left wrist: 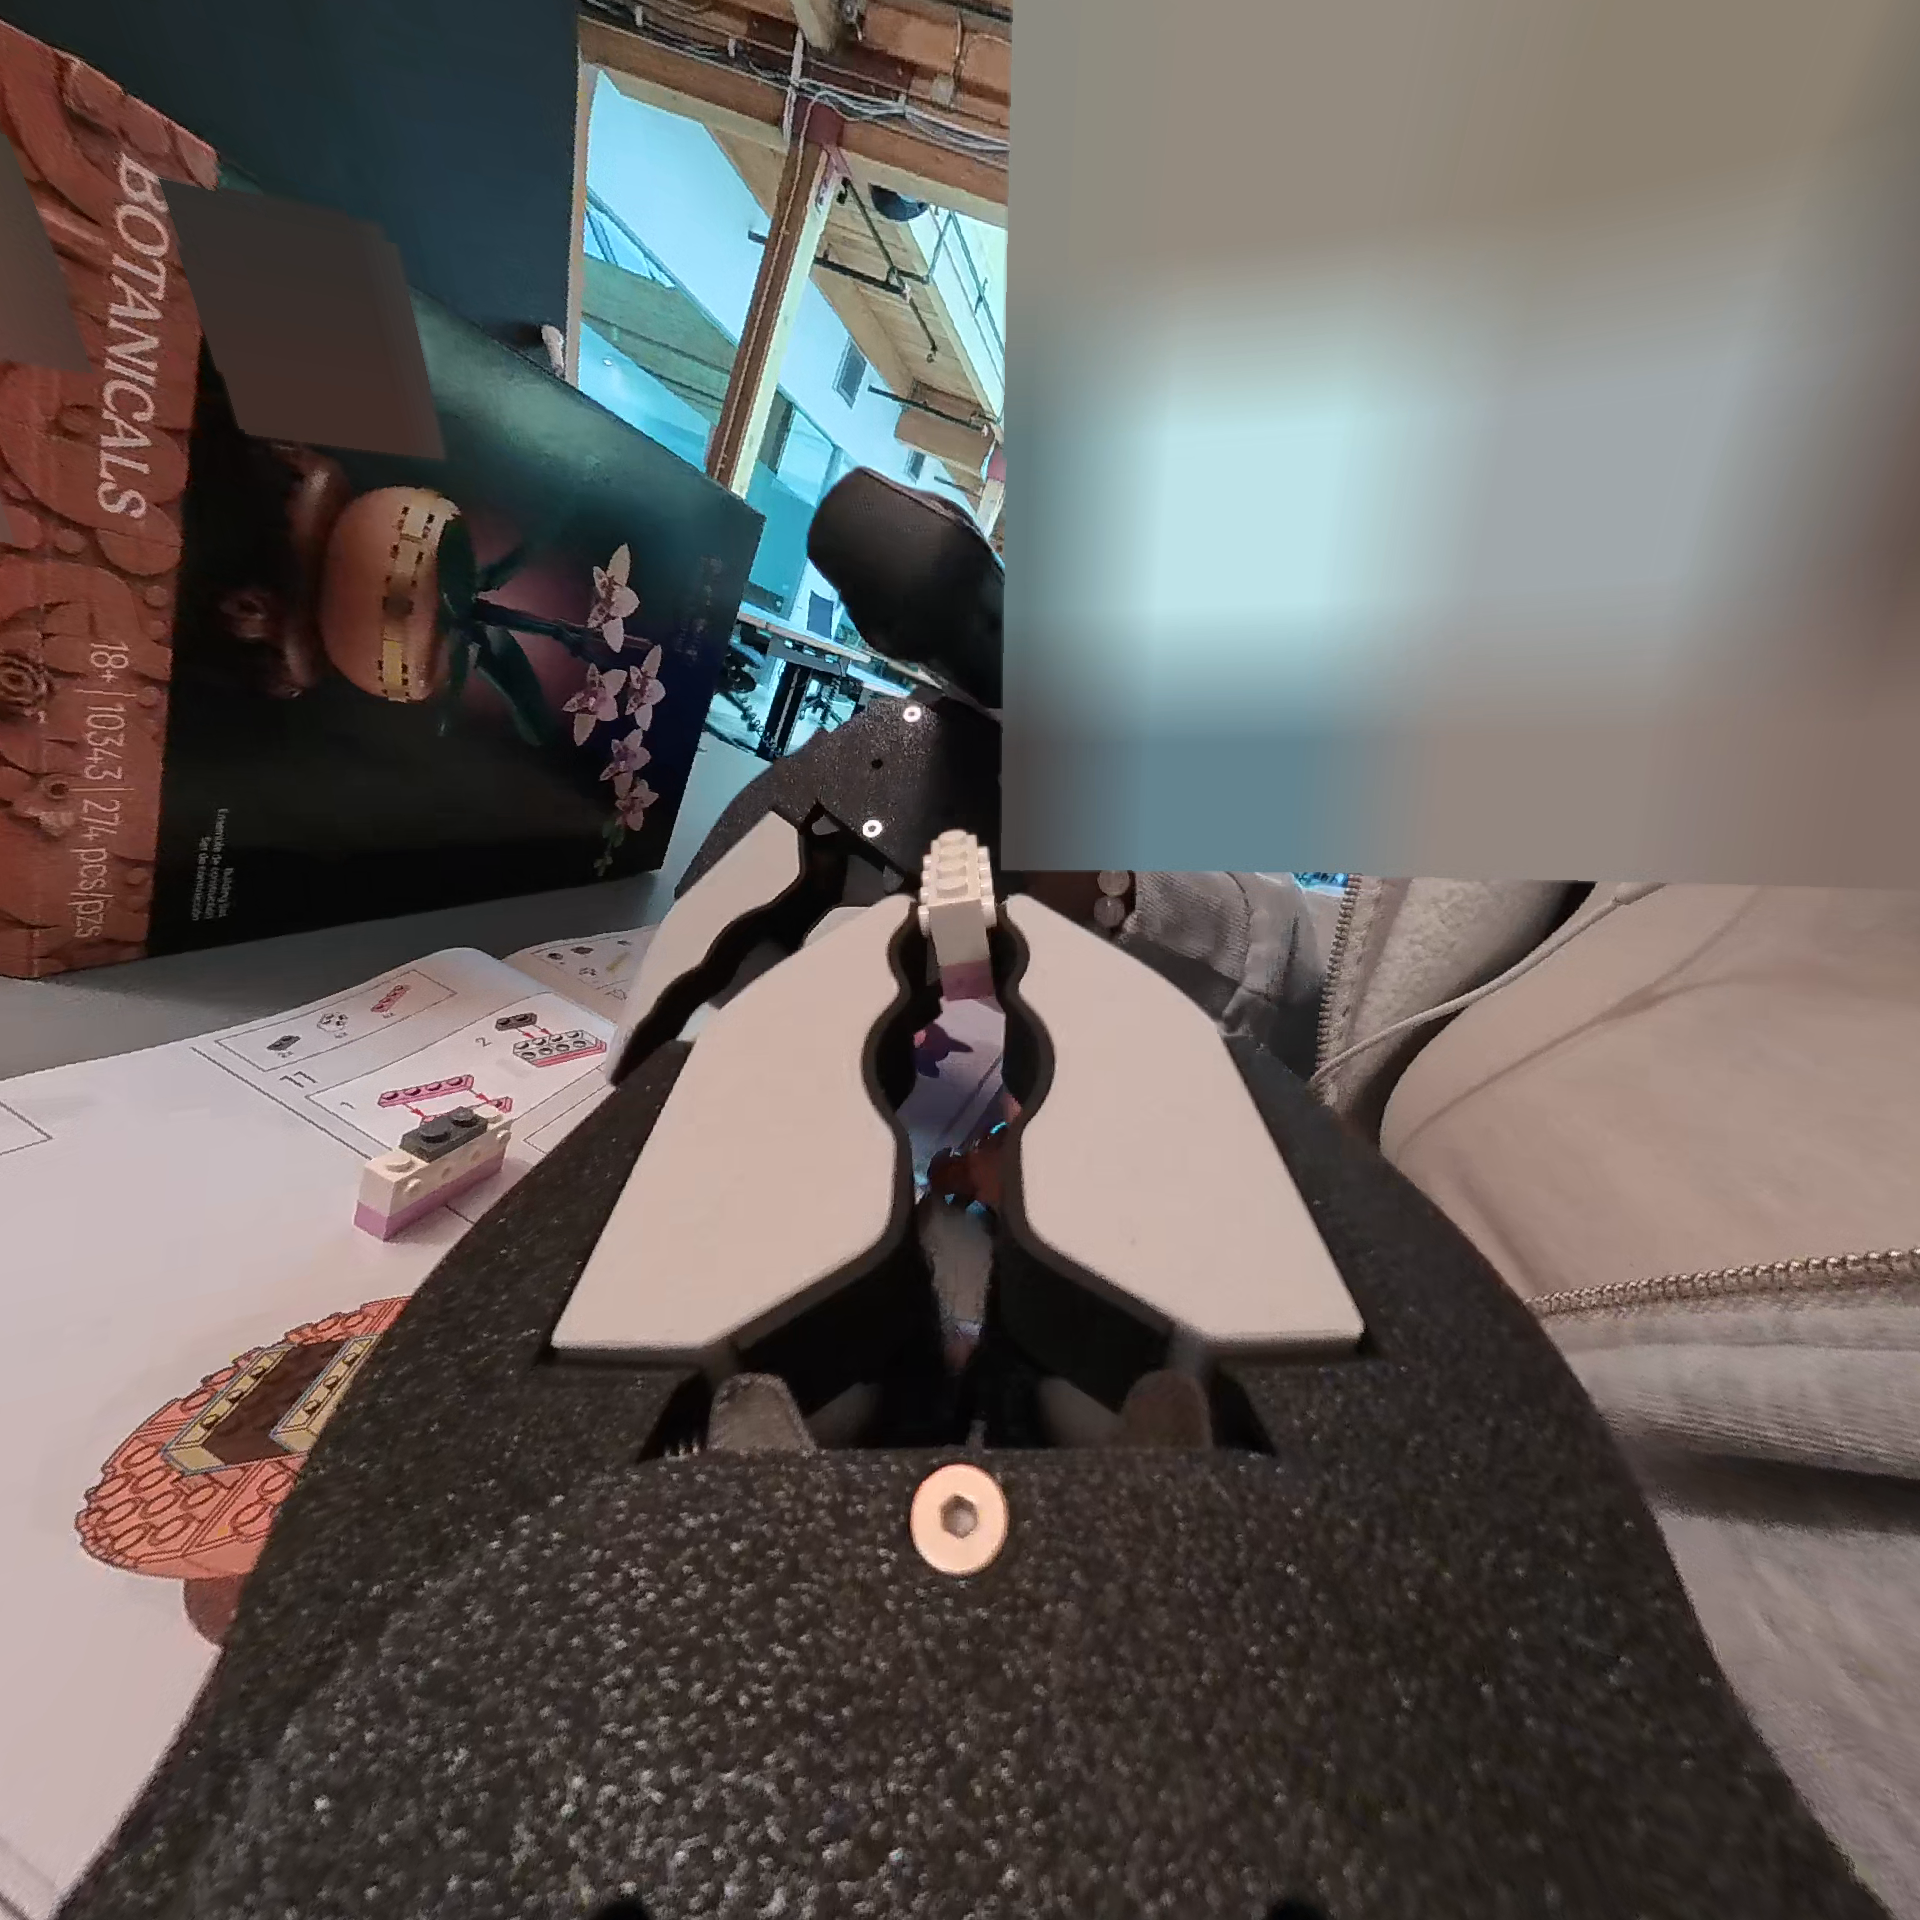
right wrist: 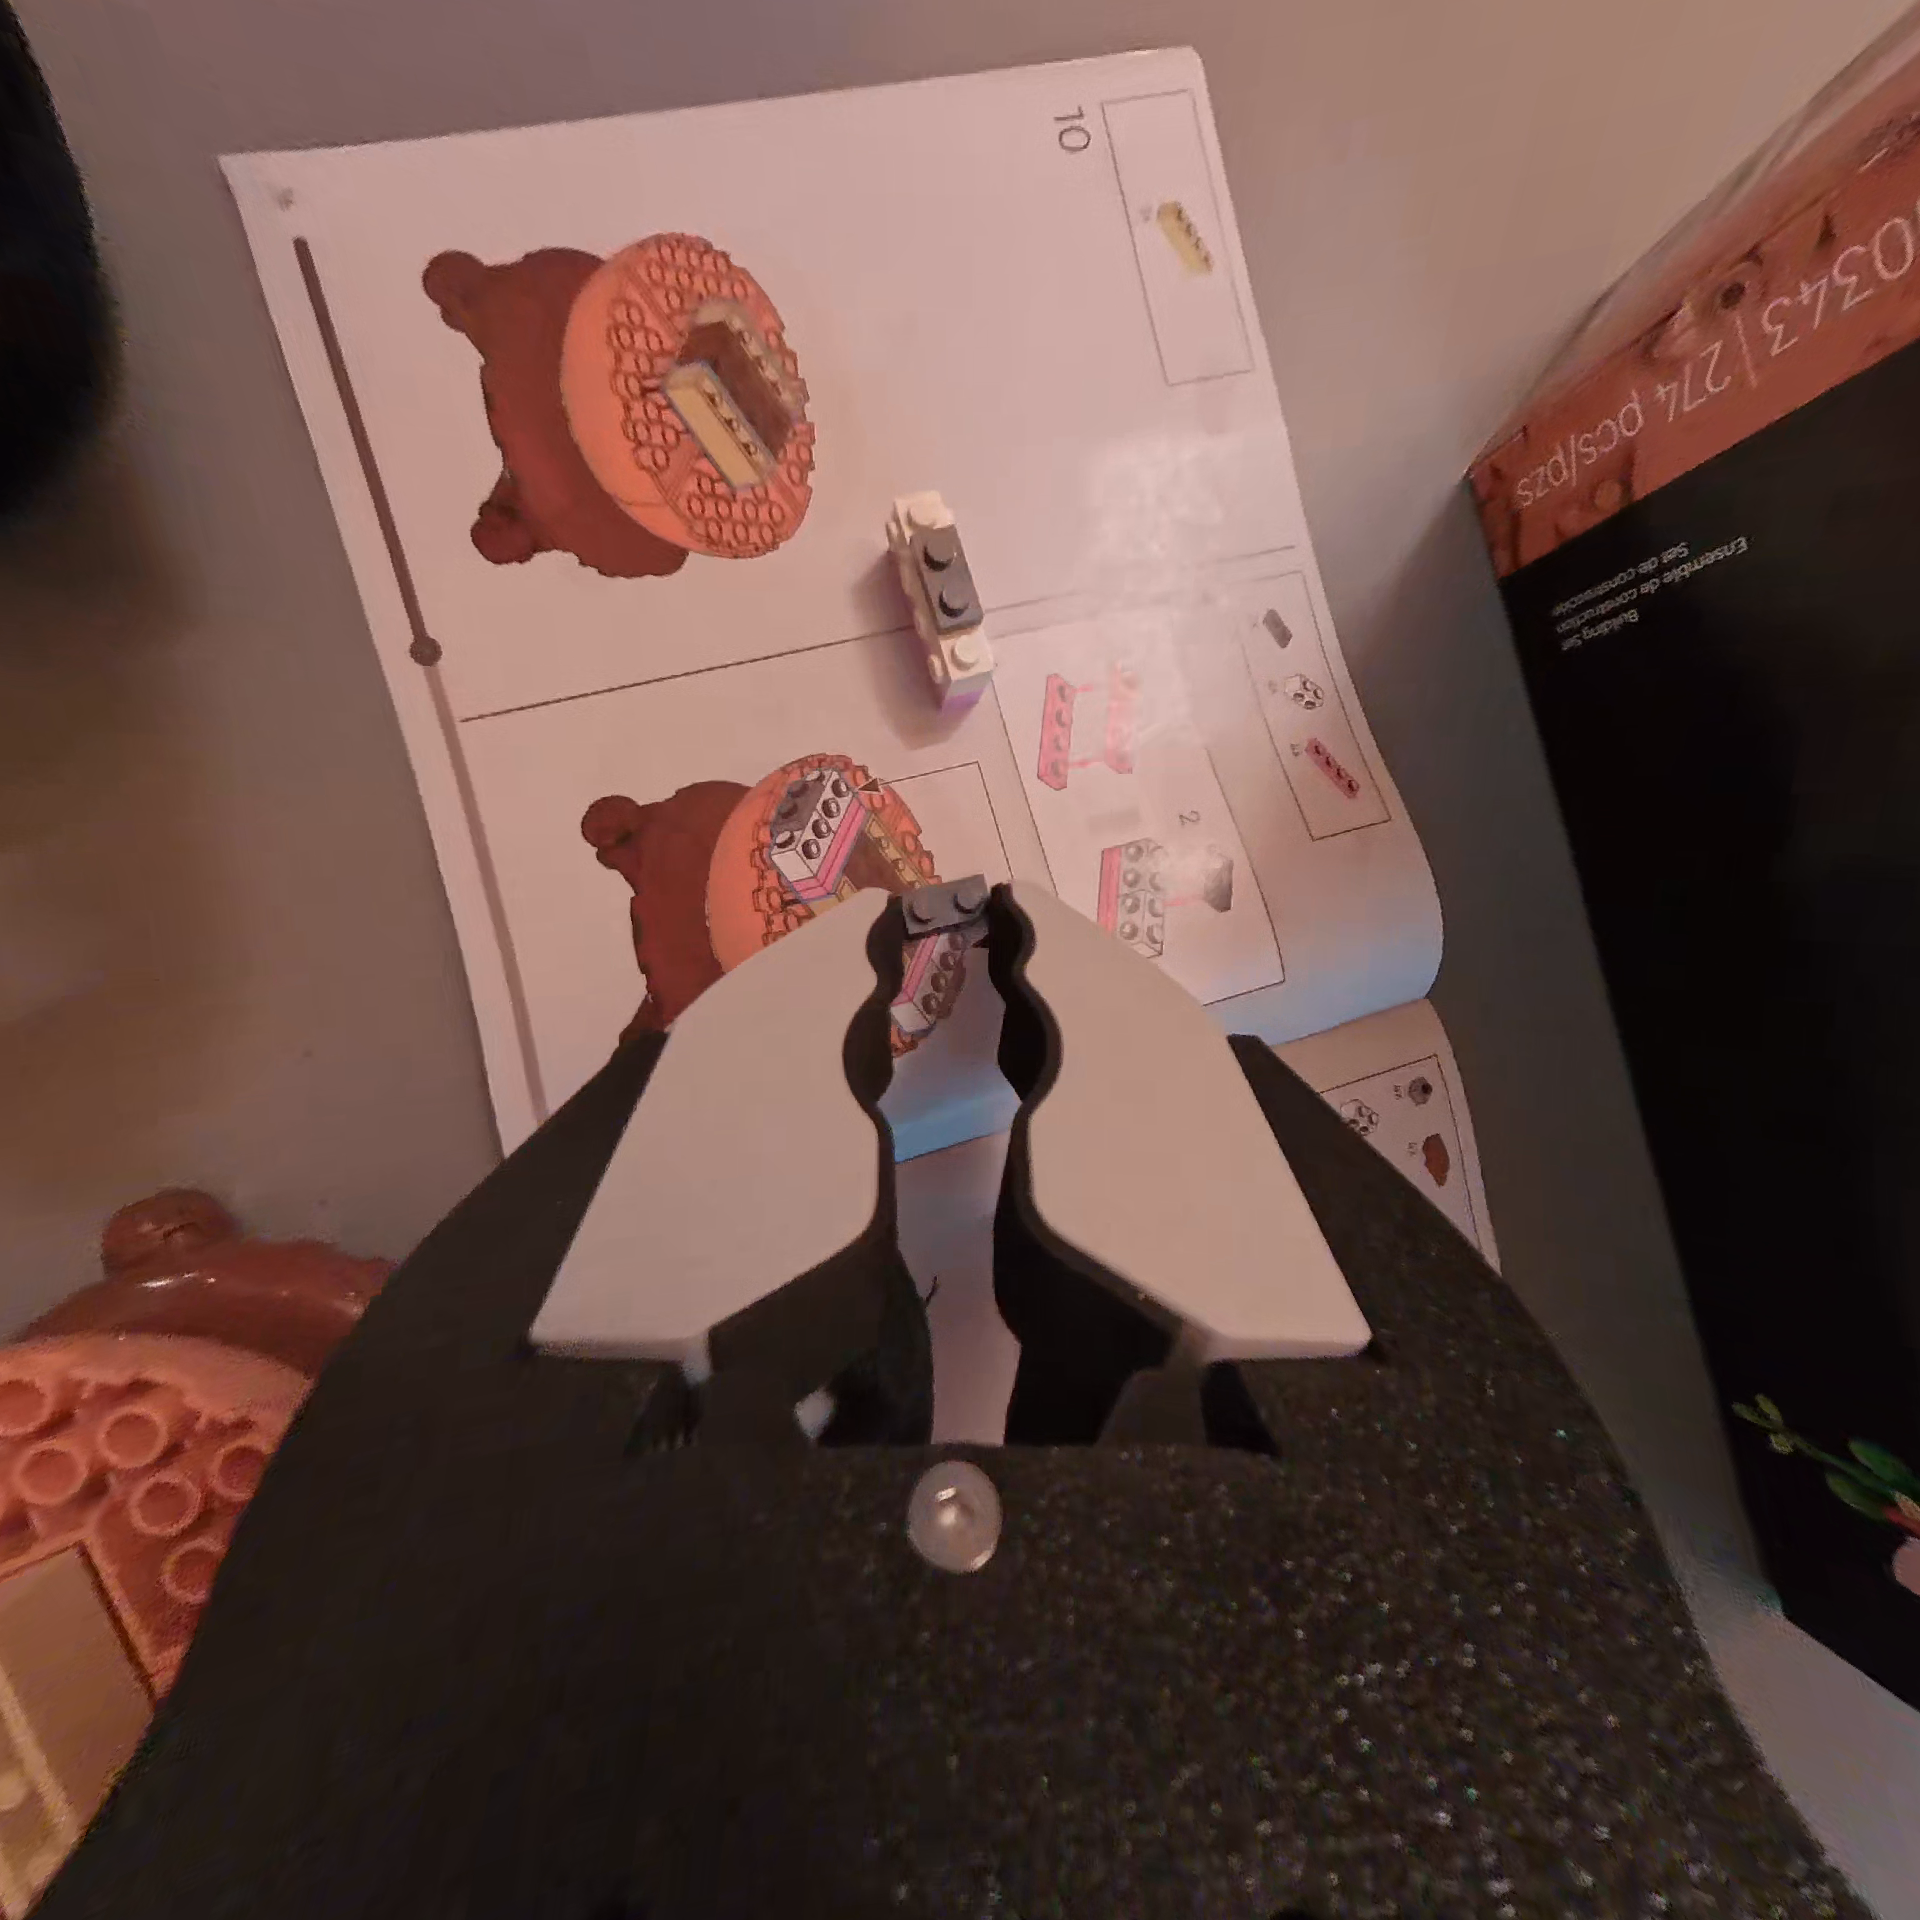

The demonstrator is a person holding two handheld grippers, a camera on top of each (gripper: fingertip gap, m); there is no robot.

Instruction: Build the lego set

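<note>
My left gripper [left wrist: 956, 935] is shut on a white-and-pink brick stack [left wrist: 961, 914] that stands up between its tips. My right gripper [right wrist: 945, 904] is shut on a small dark grey plate [right wrist: 943, 902], held above the open instruction booklet [right wrist: 810, 312]. The right gripper also shows in the left wrist view [left wrist: 769, 914], just behind and left of my left tips. A second small assembly of white, pink and dark grey bricks [right wrist: 940, 597] lies on the booklet; it also shows in the left wrist view [left wrist: 436, 1174].
The set's box [left wrist: 343, 644] stands at the back; it also shows in the right wrist view [right wrist: 1714, 831]. A brown and salmon pot base [right wrist: 125, 1403] sits at the lower left. A person in a grey zip jacket [left wrist: 1558, 1143] is close on the right. My hands' fingertips stand some 15 cm from each other.
</note>
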